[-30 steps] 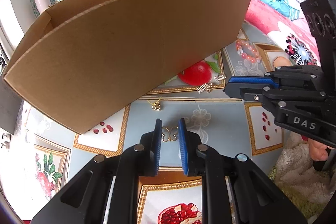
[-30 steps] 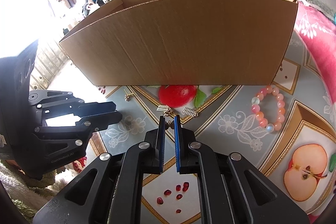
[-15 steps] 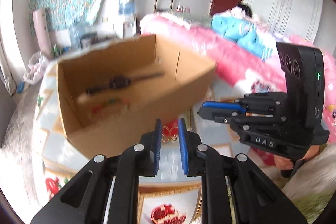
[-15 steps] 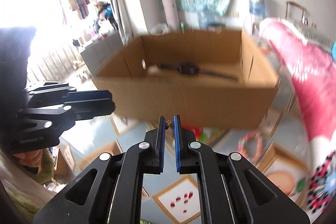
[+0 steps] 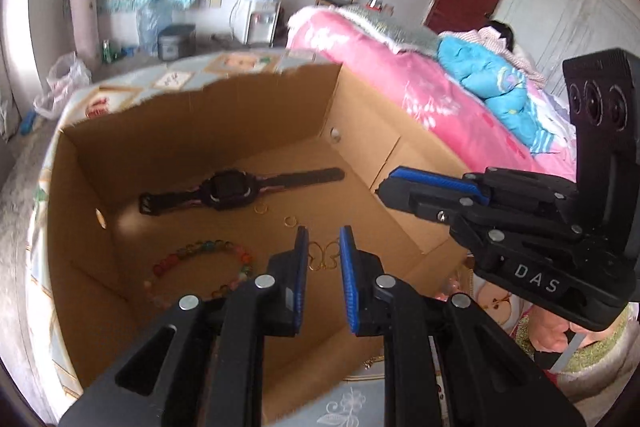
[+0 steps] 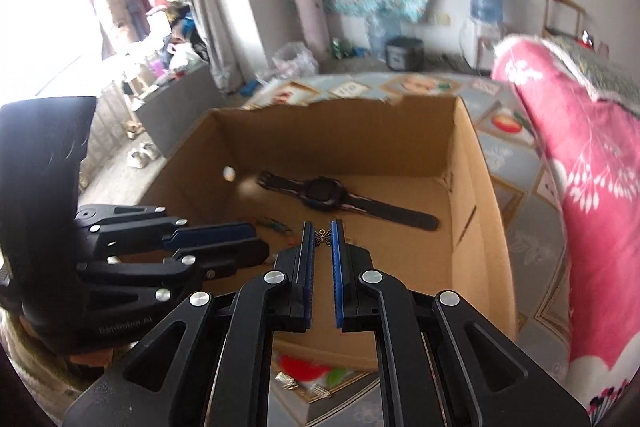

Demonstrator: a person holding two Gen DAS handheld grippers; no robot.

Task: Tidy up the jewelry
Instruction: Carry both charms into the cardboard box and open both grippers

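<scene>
While both grippers hang above the open cardboard box point(image 5: 132, 155), the left gripper point(image 5: 323, 245) pinches a gold butterfly charm point(image 5: 322, 255) by its wings, and the right gripper point(image 6: 322, 234) pinches a darker charm point(image 6: 321, 238). Inside lies a black watch point(image 5: 236, 187), its strap running left to right, with a bead bracelet point(image 5: 208, 263) nearer.

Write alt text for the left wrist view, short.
The left hand-held gripper pinches a gold butterfly charm above an open cardboard box holding a black watch, a beaded bracelet and small gold rings. The right hand-held gripper reaches in from the right, a pink-covered bed behind it.
</scene>
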